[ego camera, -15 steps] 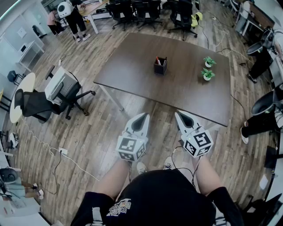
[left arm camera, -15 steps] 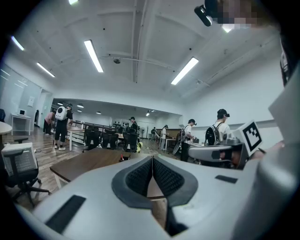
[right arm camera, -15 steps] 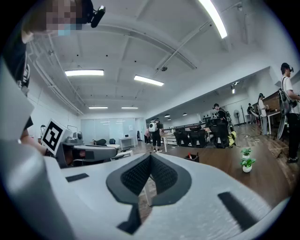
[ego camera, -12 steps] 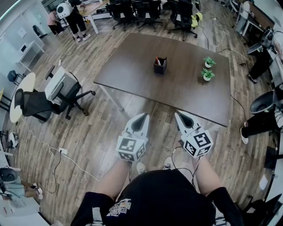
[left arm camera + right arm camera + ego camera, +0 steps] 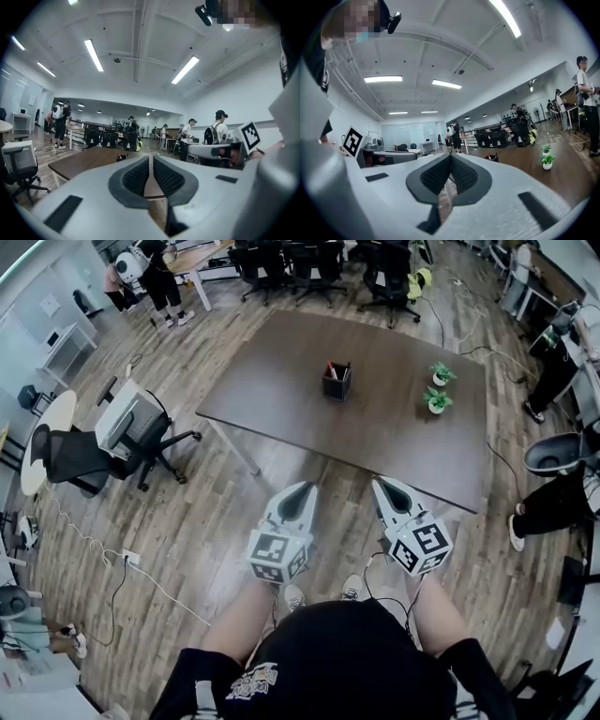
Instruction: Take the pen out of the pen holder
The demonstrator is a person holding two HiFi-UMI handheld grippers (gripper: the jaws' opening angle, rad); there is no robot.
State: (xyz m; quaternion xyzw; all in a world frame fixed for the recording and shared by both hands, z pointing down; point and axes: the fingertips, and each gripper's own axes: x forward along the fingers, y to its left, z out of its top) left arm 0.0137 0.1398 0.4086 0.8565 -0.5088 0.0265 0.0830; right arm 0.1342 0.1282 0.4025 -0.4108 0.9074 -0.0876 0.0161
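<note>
A wooden floor (image 5: 234, 512) fills the room, and on it stands a long dark table (image 5: 375, 442), with a black and grey office chair (image 5: 112, 442) off its left end. The person stands short of the table's near edge, holding the left tongs (image 5: 301, 487) and the right tongs (image 5: 382, 486) side by side above the floor, both pointing toward the table. Each pair of tongs is closed, pads pressed together with nothing between them. The black pen holder (image 5: 337, 382) sits upright near the table's middle, well apart from both tongs. Two small potted plants (image 5: 436, 400) stand to its right. A red-tipped pen (image 5: 331, 369) stands inside the pen holder
</note>
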